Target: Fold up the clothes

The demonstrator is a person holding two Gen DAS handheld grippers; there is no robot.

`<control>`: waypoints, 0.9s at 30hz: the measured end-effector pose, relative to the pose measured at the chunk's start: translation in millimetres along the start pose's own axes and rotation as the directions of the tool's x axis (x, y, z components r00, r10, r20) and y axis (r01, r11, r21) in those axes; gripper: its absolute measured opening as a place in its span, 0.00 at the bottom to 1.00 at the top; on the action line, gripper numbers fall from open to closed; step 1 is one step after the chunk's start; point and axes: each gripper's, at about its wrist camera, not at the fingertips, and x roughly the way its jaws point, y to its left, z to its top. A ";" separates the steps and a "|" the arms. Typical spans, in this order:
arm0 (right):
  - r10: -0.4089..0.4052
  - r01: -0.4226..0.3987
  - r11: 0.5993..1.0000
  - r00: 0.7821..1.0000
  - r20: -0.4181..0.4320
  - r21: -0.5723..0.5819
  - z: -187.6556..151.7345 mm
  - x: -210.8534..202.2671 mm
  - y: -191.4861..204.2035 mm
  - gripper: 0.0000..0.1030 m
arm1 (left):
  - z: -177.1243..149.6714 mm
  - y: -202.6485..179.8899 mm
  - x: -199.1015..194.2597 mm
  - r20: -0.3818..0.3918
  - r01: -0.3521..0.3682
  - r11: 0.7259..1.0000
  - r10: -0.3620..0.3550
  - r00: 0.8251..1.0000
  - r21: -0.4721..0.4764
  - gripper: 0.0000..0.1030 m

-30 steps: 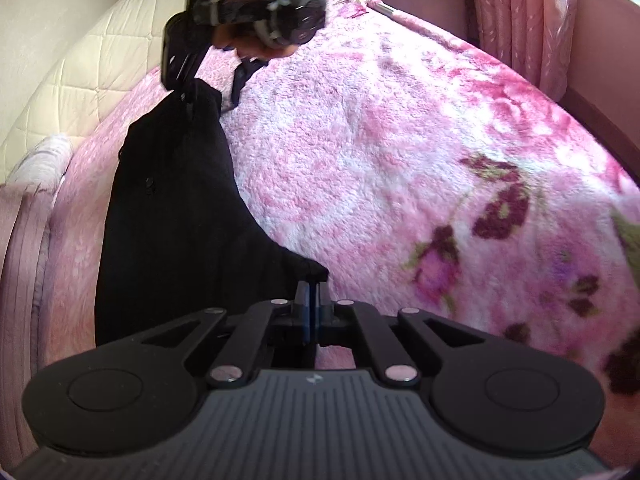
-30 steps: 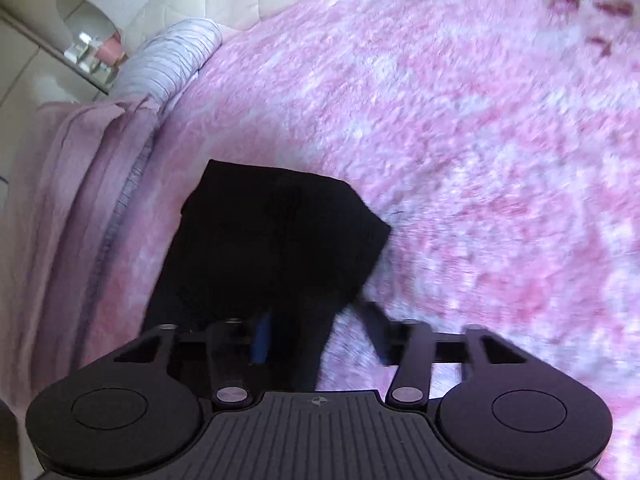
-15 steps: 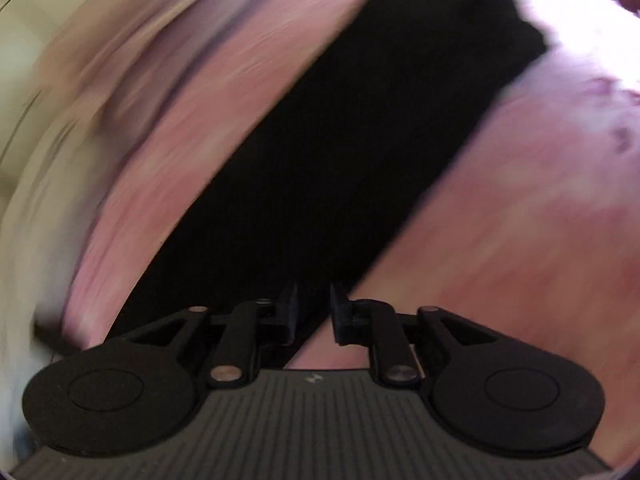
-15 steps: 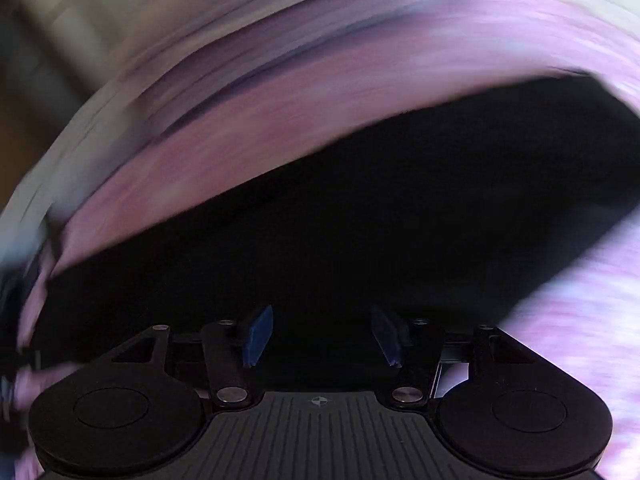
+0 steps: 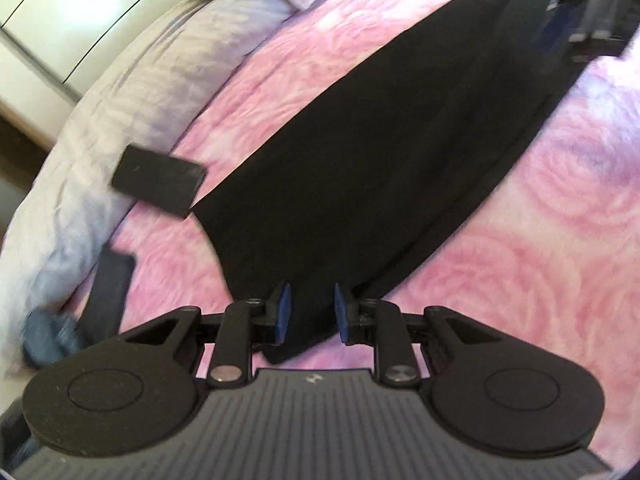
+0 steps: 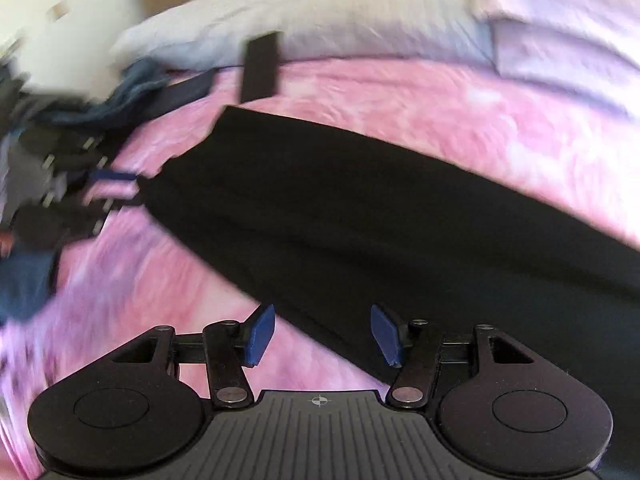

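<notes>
Right between the left gripper (image 5: pixel 309 312)'s parted blue pads sits the near end of the black garment (image 5: pixel 384 168), which runs away from it as one long flat strip on the pink blanket (image 5: pixel 560 208). Those pads are spread and nothing is pinched. The right gripper (image 6: pixel 322 334) is spread wider, with the garment's edge crossing in front of its right-hand pad and bare blanket ahead of the left one.

What worries me: the blanket is fluffy, so a low pinch could grab pile along with cloth and drag everything crooked. The strip looks layered, so catching only the top layer would peel it open. Off to the left gripper's left lie two small dark folded pieces (image 5: pixel 158 184), close enough to get bumped by a sloppy swing.
</notes>
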 end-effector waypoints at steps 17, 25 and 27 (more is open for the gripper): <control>-0.151 0.159 0.980 0.986 -0.072 0.118 9.2 -3.4 -26.7 0.52 | 12.8 40.7 27.3 0.022 0.031 0.970 -0.027 0.999 -0.239 0.24; -0.138 0.138 0.990 0.984 -0.115 -0.004 39.7 56.3 10.2 0.52 | -9.0 41.7 46.2 -0.130 -0.029 0.971 -0.003 0.992 -0.239 0.27; -0.137 0.128 0.985 0.988 -0.076 -0.117 37.8 45.1 40.5 0.52 | -18.6 44.6 26.9 -0.148 -0.092 0.958 0.052 0.988 -0.272 0.27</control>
